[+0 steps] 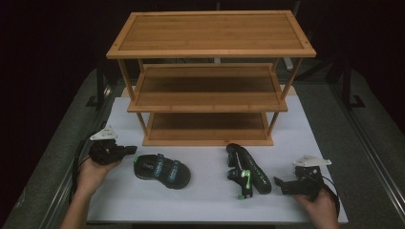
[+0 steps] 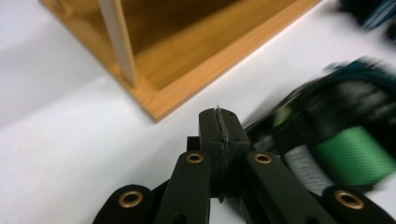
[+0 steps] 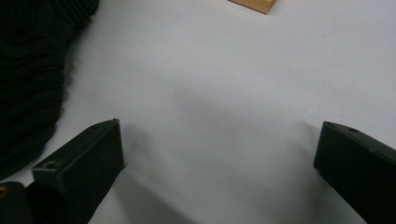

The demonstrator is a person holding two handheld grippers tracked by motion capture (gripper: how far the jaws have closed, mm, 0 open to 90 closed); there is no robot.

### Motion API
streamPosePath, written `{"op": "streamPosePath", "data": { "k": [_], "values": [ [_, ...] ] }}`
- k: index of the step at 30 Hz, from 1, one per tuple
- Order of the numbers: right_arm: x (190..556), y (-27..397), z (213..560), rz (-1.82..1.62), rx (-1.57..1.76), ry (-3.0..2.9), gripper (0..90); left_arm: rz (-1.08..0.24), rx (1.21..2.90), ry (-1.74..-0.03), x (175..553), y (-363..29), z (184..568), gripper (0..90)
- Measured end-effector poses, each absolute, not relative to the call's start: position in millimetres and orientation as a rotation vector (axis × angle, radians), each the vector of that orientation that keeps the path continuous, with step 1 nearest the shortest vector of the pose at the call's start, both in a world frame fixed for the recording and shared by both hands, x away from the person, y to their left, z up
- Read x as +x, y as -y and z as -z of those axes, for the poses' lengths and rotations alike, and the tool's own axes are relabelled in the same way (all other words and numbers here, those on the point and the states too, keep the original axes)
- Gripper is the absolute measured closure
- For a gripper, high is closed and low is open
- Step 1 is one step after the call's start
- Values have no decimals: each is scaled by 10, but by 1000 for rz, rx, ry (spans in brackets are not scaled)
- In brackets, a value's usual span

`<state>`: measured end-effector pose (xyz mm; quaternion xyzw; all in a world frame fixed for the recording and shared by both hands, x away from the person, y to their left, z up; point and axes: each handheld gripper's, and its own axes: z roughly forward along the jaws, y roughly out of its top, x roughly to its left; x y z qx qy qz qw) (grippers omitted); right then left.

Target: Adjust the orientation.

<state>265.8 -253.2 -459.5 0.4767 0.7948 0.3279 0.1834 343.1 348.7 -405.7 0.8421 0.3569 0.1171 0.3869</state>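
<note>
The left hand-held gripper (image 2: 219,128) is pressed together on nothing beside the sandal (image 1: 162,171); the right hand-held gripper (image 3: 219,154) gapes wide.

A bamboo rack (image 1: 210,76) with three shelves fills the upper centre of the high view, its base resting on the far part of a white board (image 1: 205,200). Grey matting (image 1: 52,157) shows at the frame's left and right edges, with dark stand legs (image 1: 351,98) at mid right.
</note>
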Motion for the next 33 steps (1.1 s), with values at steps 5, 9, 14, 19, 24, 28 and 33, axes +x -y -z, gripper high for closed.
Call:
{"op": "streamPosePath", "data": {
  "k": [5, 9, 14, 19, 24, 28, 33],
  "values": [
    [2658, 2531, 4595, -925, 1346, -2241, 6, -264, 2164, -925, 3506, -3475, 4202, 900],
    [2657, 2531, 4594, -925, 1347, -2241, 6, -242, 2181, -921, 3524, -3449, 4266, 900],
    [2656, 2530, 4594, -925, 1348, -2241, 6, -228, 2204, -901, 3511, -3401, 4295, 900],
    [2657, 2531, 4595, -925, 1345, -2241, 6, -225, 2214, -903, 3475, -3409, 4283, 900],
    [2657, 2532, 4595, -925, 1344, -2241, 7, -210, 2212, -903, 3378, -3453, 4284, 900],
    [2658, 2533, 4595, -925, 1341, -2241, 6, -208, 2225, -892, 3267, -3471, 4275, 900],
    [2657, 2532, 4595, -925, 1345, -2241, 6, -179, 2224, -885, 3142, -3495, 4278, 900]
  ]
}}
